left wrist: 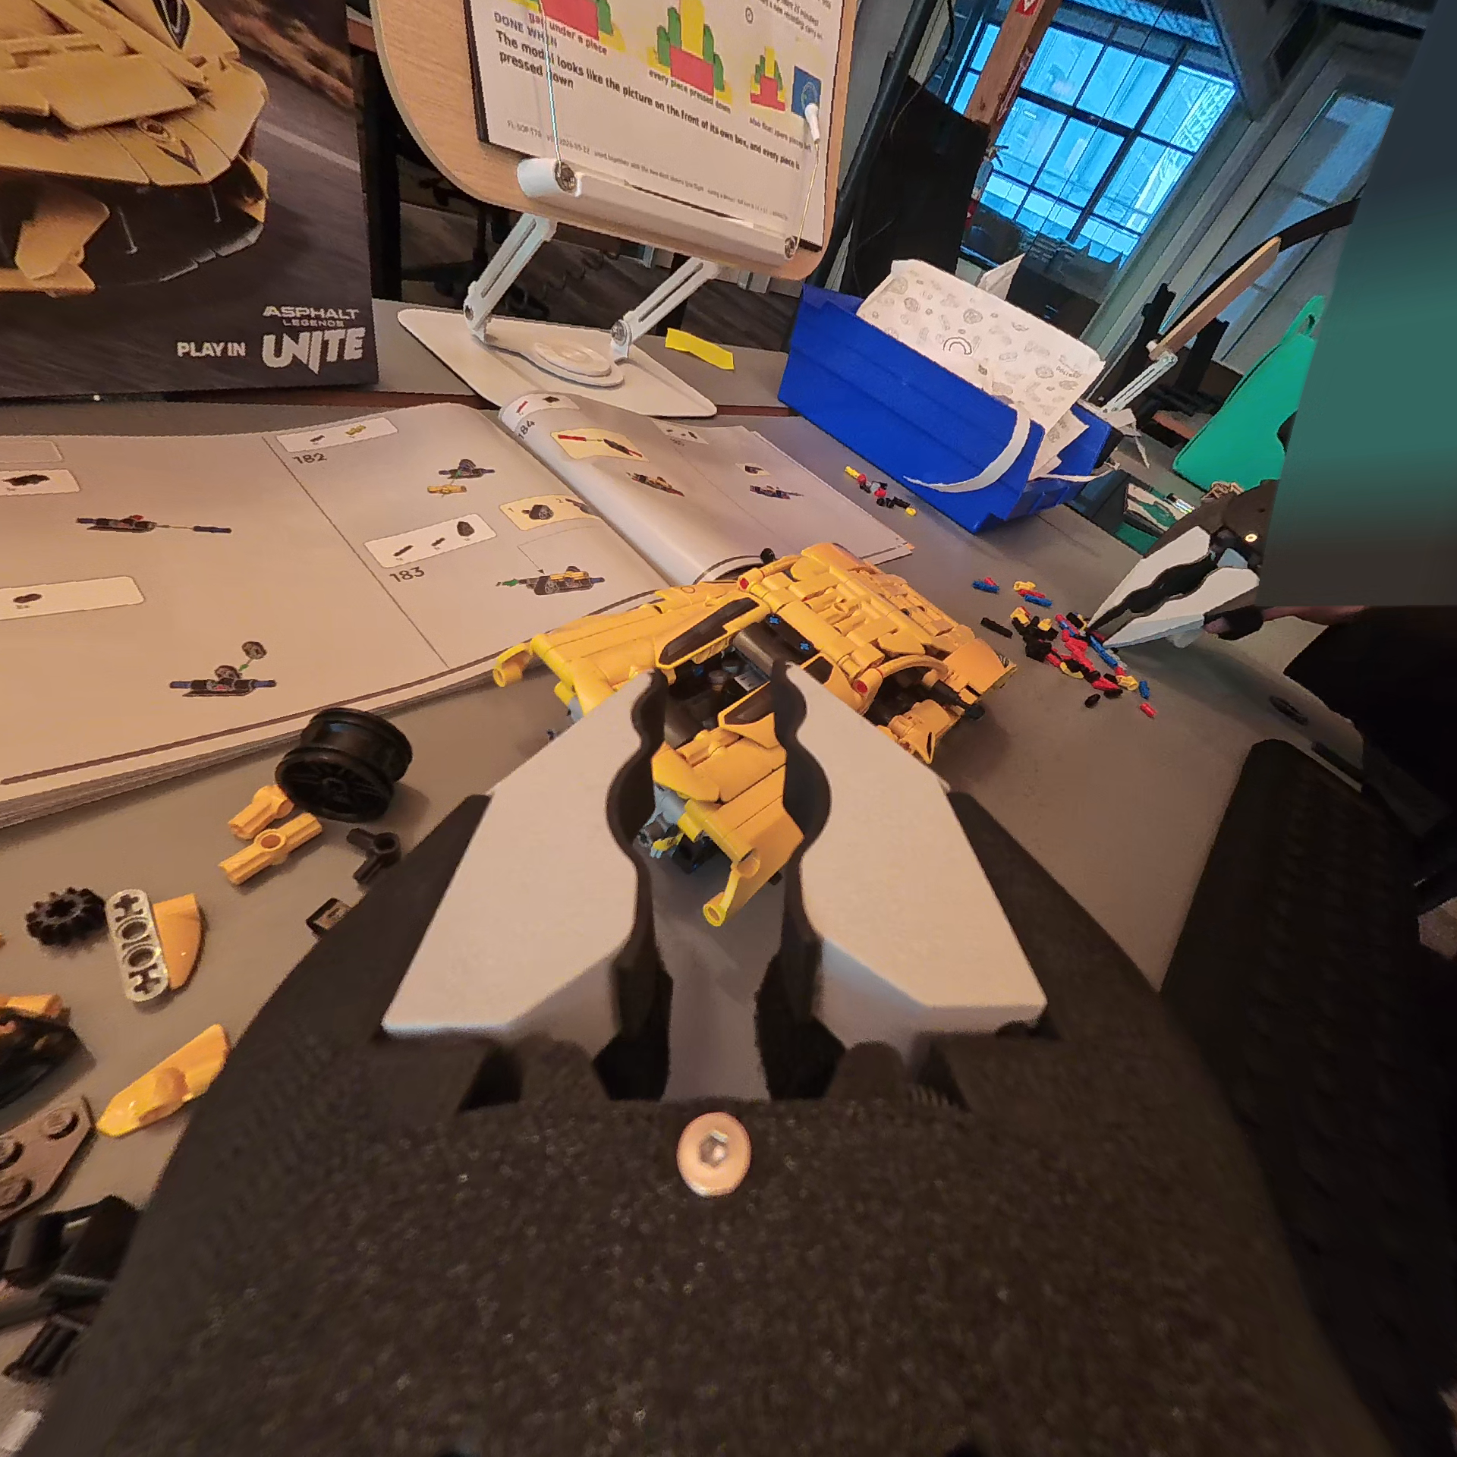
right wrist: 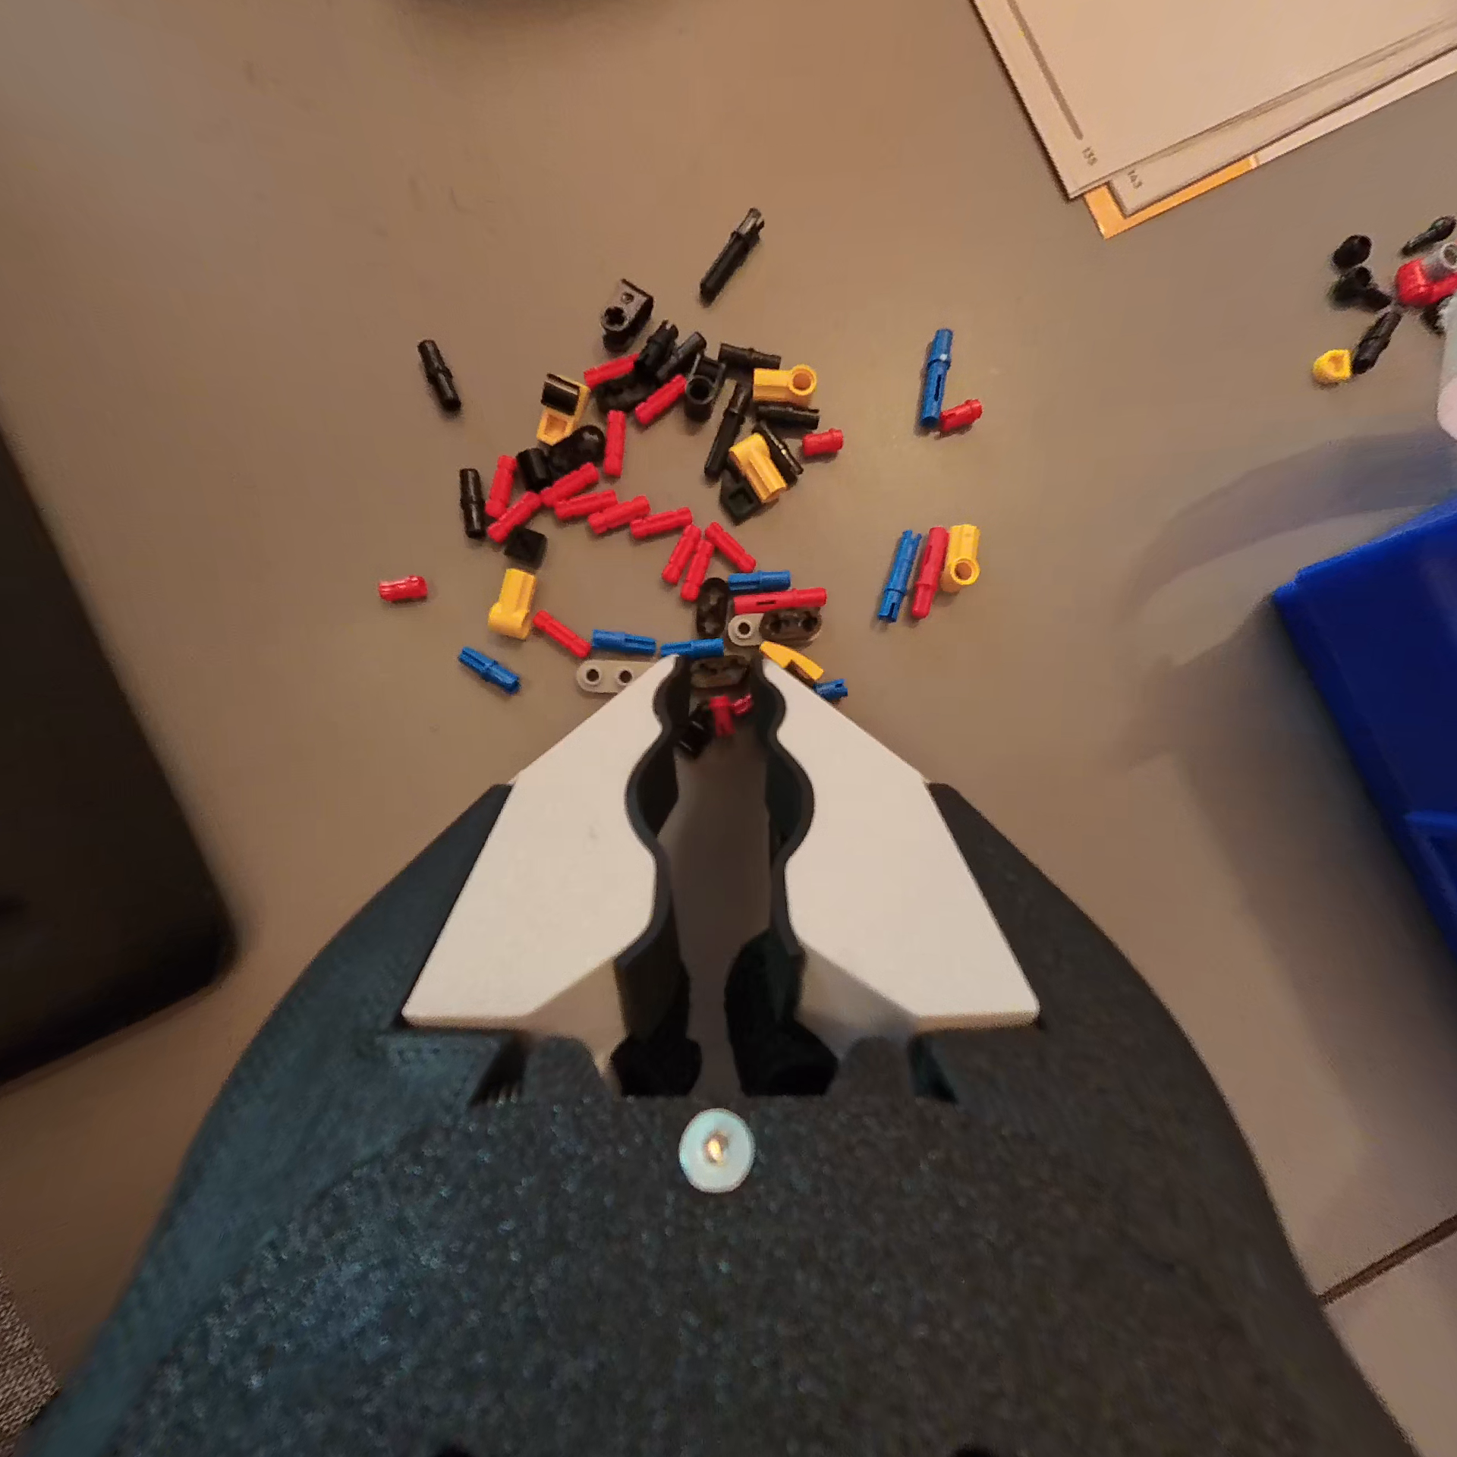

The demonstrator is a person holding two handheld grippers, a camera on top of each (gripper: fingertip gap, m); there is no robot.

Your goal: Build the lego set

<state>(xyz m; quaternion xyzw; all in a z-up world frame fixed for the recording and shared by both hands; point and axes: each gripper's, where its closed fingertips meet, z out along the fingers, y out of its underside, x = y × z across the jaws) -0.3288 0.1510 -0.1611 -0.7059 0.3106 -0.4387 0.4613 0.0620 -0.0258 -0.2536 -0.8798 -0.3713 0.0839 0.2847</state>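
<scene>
Indoors: grey table (left wrist: 1064,788), window (left wrist: 1104,142) behind; both hand-held grippers (left wrist: 713,694) (right wrist: 713,682) apart.

Your left gripper's fingers (left wrist: 859,796) cover the middle of the yellow car model (left wrist: 836,623). The set box (left wrist: 181,189) runs off the top-left corner. At the table's left edge, black parts (left wrist: 47,1261) are cropped. Your right gripper (right wrist: 716,684) hides the near side of the pin pile (right wrist: 654,489); whether it touches a red pin (right wrist: 727,709) is unclear.
</scene>
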